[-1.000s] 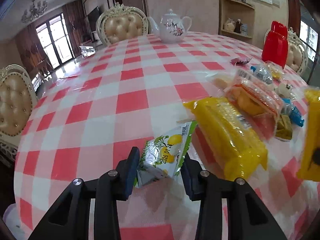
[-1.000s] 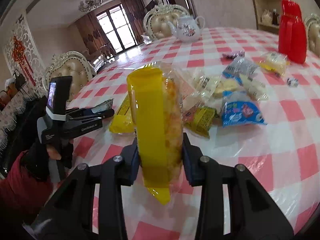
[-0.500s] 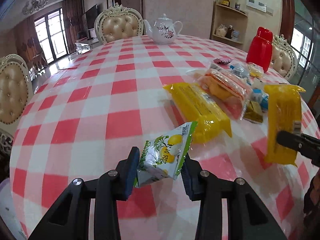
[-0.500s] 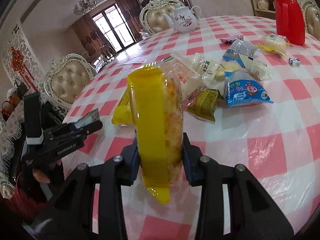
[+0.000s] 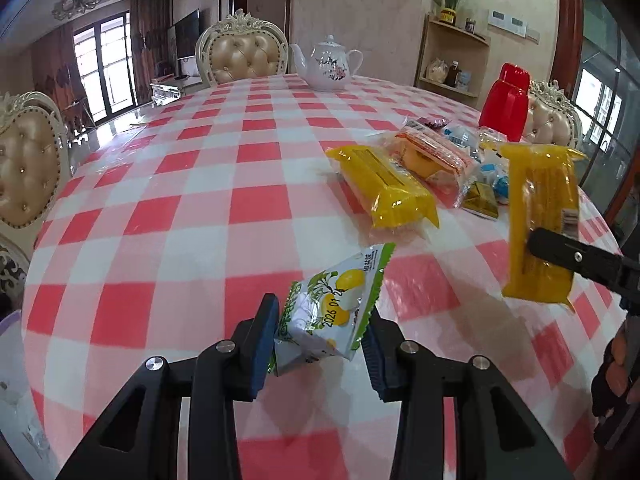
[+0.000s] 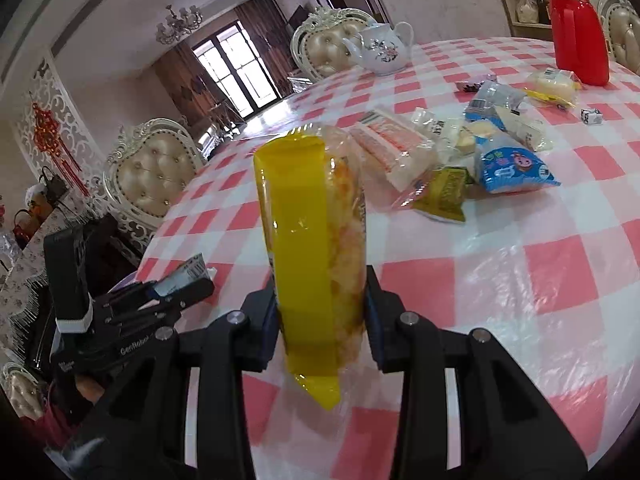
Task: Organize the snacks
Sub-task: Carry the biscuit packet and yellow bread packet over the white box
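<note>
My left gripper [image 5: 318, 338] is shut on a small white-and-green lemon snack packet [image 5: 332, 312], held above the checked tablecloth [image 5: 180, 216]. My right gripper [image 6: 322, 312] is shut on a long yellow snack pack [image 6: 310, 248] that stands upright between its pads. That same yellow pack [image 5: 540, 224] shows at the right of the left wrist view. The left gripper [image 6: 160, 300] appears at the lower left of the right wrist view. A second yellow pack [image 5: 388, 190] lies on the table beside a pile of mixed snacks [image 6: 472, 148].
A white teapot [image 5: 330, 64] and a red thermos [image 5: 506, 102] stand at the far side of the round table. Padded chairs [image 5: 240, 54] ring the table. A blue snack bag [image 6: 512, 168] and an olive packet [image 6: 444, 194] lie in the pile. A hand [image 5: 620, 368] shows at the right edge.
The left gripper has drawn back from the snack pile with the lemon packet. The right gripper has also pulled back a little with its yellow pack, which came into the left wrist view.
</note>
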